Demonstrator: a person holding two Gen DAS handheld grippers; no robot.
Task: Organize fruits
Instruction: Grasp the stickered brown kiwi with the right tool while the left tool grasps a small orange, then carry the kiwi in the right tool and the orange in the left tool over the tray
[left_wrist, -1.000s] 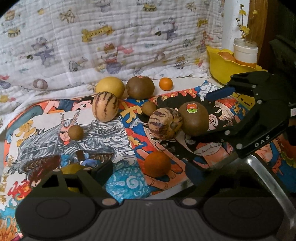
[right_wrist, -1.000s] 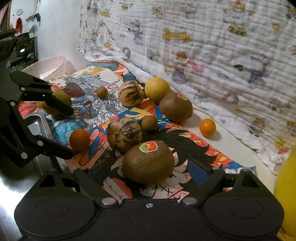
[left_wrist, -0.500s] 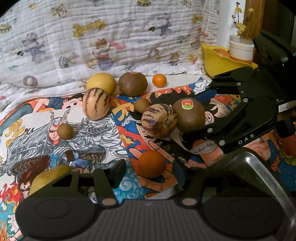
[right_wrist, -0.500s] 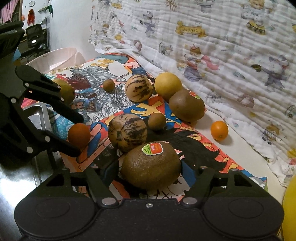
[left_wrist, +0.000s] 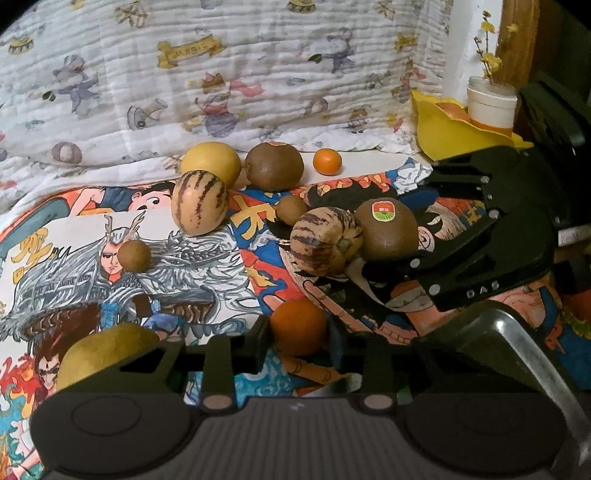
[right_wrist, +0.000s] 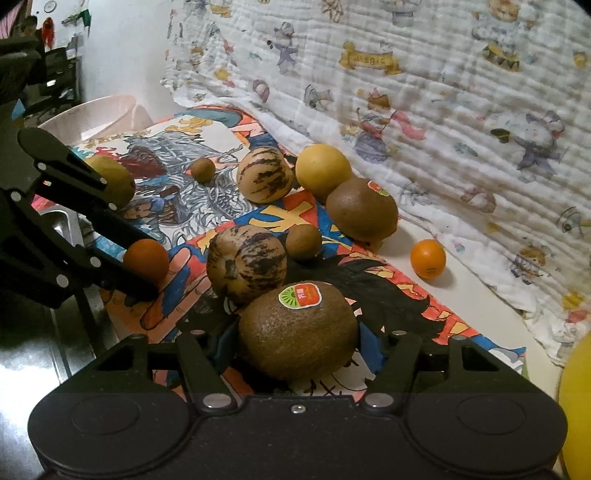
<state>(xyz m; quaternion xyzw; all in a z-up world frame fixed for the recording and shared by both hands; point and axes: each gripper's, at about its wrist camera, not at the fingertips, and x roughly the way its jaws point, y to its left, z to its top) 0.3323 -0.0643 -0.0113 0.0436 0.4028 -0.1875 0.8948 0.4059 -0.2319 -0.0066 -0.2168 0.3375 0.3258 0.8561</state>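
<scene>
Several fruits lie on a cartoon-print mat (left_wrist: 74, 236). My left gripper (left_wrist: 297, 334) has its fingers closed around a dark orange (left_wrist: 298, 326), also in the right wrist view (right_wrist: 146, 258). My right gripper (right_wrist: 297, 341) has its fingers against both sides of a big brown kiwi with a sticker (right_wrist: 297, 334), also in the left wrist view (left_wrist: 386, 229). A striped melon (left_wrist: 325, 245) touches that kiwi. A yellow-green fruit (left_wrist: 103, 356) lies just left of my left gripper.
Further back lie a second striped melon (left_wrist: 198, 202), a yellow fruit (left_wrist: 210, 160), another brown kiwi (left_wrist: 274, 165), a small orange (left_wrist: 327, 161) and two small brown fruits (left_wrist: 134, 256). A yellow bowl (left_wrist: 447, 129) stands back right. A pink basin (right_wrist: 96, 114) stands at the far left.
My left gripper moved right from the yellow-green fruit to the dark orange and closed on it. My right gripper moved forward and closed its fingers on the stickered kiwi.
</scene>
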